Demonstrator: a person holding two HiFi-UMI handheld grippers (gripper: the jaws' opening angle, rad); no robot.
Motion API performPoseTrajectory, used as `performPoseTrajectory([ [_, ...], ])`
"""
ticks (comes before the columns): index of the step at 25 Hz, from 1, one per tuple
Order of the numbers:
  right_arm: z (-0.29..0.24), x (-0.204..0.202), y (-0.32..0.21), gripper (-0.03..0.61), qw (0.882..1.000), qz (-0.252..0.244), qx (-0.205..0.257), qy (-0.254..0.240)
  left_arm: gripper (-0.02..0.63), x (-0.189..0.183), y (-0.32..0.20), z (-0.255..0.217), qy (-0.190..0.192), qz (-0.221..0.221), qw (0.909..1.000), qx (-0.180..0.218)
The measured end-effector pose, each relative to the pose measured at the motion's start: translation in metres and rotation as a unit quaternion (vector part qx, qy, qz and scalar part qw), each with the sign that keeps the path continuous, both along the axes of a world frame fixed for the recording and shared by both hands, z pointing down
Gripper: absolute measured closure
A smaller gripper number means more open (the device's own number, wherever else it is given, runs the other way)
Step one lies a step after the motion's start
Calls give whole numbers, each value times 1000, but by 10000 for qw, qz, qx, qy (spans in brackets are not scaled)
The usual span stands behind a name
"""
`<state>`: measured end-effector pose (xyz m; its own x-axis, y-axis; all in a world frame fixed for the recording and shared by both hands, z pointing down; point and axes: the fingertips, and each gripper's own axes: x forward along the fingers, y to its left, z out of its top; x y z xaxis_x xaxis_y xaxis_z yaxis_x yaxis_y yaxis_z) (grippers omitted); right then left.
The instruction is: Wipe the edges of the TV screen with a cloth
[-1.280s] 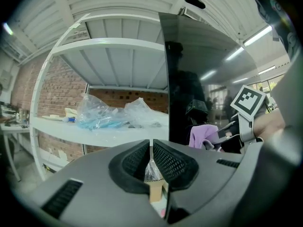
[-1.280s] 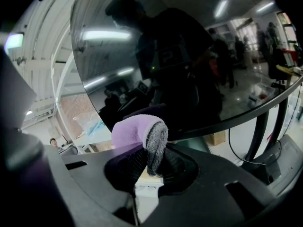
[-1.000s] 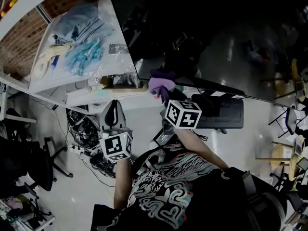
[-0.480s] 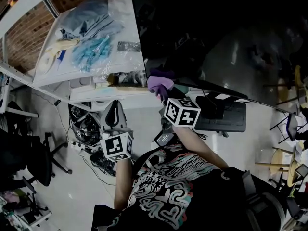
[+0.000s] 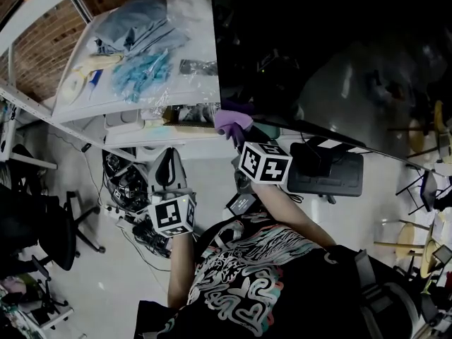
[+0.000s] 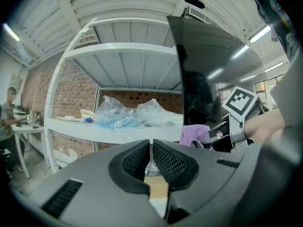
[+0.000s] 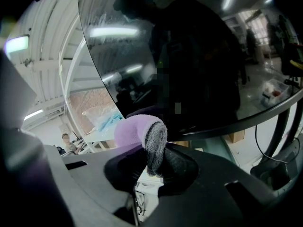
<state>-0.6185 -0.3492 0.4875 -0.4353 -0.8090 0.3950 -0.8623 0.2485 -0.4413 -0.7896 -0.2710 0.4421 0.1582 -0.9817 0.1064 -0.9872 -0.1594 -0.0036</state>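
The right gripper (image 7: 154,163) is clamped on the one purple cloth (image 7: 138,128). The cloth touches the lower left corner of the single TV screen (image 7: 189,56), where the left edge and the bottom edge meet. Both edges run on free from there. The left gripper (image 6: 151,156) has its jaws pressed together and holds nothing. It is lower, apart from the screen, with a white shelf (image 5: 106,108) to its left.

The left tool (image 6: 151,143) faces a shelf (image 6: 94,126) and TV (image 6: 208,65)
Its jaws are together with nothing between. Plastic bags (image 6: 124,112) lie on the white shelf; the right tool (image 6: 211,135) holds a purple cloth (image 6: 193,134) by the TV's lower corner.
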Motion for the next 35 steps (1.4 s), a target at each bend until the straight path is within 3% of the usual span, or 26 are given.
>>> performPoseTrajectory([
  [12,0,-21,-1,499,9995,-298,75,106,580,-11,10,0,5,-110,9999,-8],
  [19,-15,-30,28,499,9943,-748,599,462,580,3,16,-11,18,56,9998,200],
  [28,-51,37,82,499,9824,-556,1469,1010,580,58,41,-39,4,356,9982,491],
  [35,-69,117,154,499,9787,-231,1634,1222,580,123,95,-63,-38,532,9965,643],
])
